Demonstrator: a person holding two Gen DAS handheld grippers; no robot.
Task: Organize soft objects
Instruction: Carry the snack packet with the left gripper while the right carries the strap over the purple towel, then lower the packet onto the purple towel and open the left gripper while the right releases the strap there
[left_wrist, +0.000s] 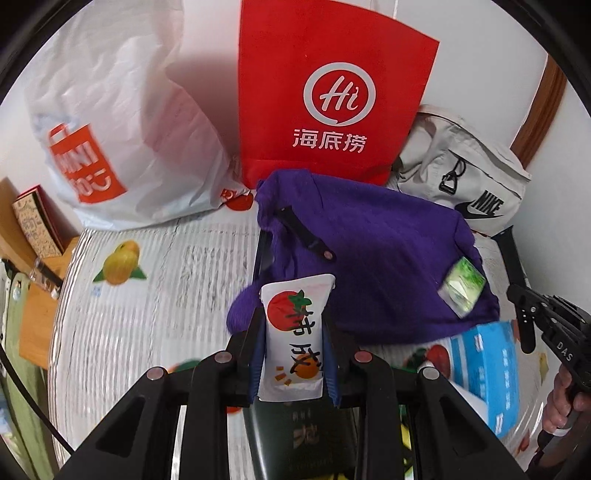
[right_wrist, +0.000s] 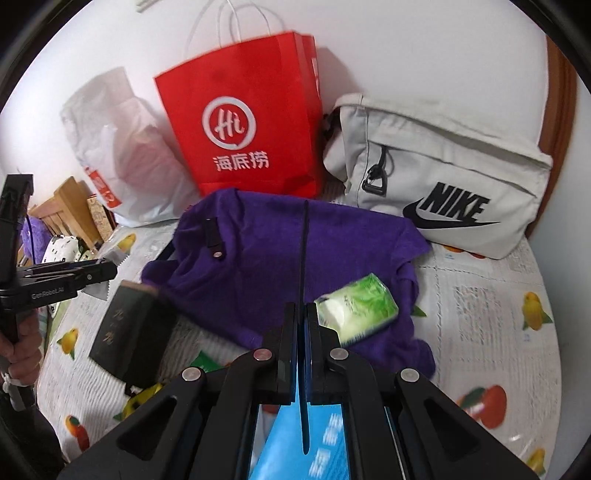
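A white packet printed with a persimmon (left_wrist: 295, 325) stands upright between the blue pads of my left gripper (left_wrist: 293, 317), which is shut on it. Beyond it a purple knitted cloth (left_wrist: 369, 251) with a black snap tab lies spread on the fruit-print table cover (left_wrist: 147, 295). A green tissue pack (left_wrist: 461, 288) rests on the cloth's right side. My right gripper (right_wrist: 301, 306) is shut on a thin black strap (right_wrist: 303, 258), seen edge-on, running up over the purple cloth (right_wrist: 258, 258). The green tissue pack (right_wrist: 358, 314) lies just right of its fingertips.
A red paper bag (left_wrist: 332, 92), a white plastic bag (left_wrist: 122, 129) and a grey Nike bag (right_wrist: 443, 184) stand along the back wall. A black box (right_wrist: 129, 332) lies left of the cloth, a blue box (left_wrist: 487, 369) near the front. Wooden furniture (left_wrist: 40, 295) borders the left.
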